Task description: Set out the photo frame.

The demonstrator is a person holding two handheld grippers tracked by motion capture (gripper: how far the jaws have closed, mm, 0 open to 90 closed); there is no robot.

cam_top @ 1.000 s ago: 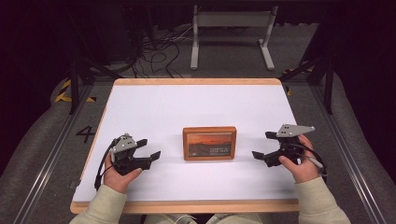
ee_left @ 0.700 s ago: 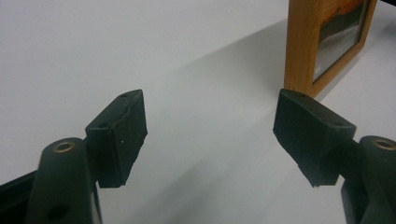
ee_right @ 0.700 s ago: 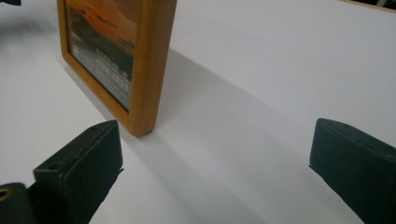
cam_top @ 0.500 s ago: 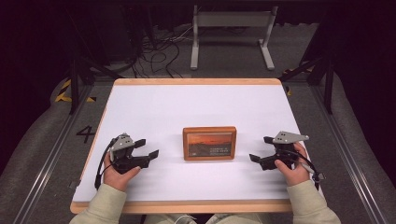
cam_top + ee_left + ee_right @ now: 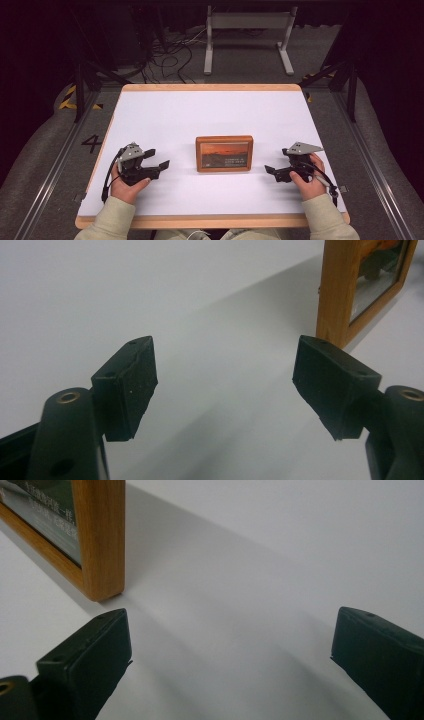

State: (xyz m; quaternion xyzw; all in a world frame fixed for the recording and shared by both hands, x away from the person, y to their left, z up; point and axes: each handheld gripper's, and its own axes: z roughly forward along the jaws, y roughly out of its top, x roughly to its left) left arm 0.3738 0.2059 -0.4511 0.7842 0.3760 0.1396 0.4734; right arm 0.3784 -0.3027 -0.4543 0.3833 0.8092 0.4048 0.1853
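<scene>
A wooden picture frame (image 5: 224,153) with an orange sunset photo stands upright in the middle of the white table (image 5: 210,112). My left gripper (image 5: 159,158) rests to its left, open and holding nothing, a short gap away. In the left gripper view the frame's edge (image 5: 345,290) shows past the right jaw of the left gripper (image 5: 225,385). My right gripper (image 5: 275,160) sits to the frame's right, open and apart from it. Its view has the frame's side (image 5: 100,535) just beyond the left jaw of the right gripper (image 5: 230,660).
The table has a wooden rim (image 5: 210,220) along its front. Behind it on the floor lie dark cables (image 5: 170,50) and a white stand's legs (image 5: 247,30). A floor marking "4" (image 5: 92,143) sits to the left.
My right gripper has come down and moved a little left, closer to the frame. The left gripper has barely shifted.
</scene>
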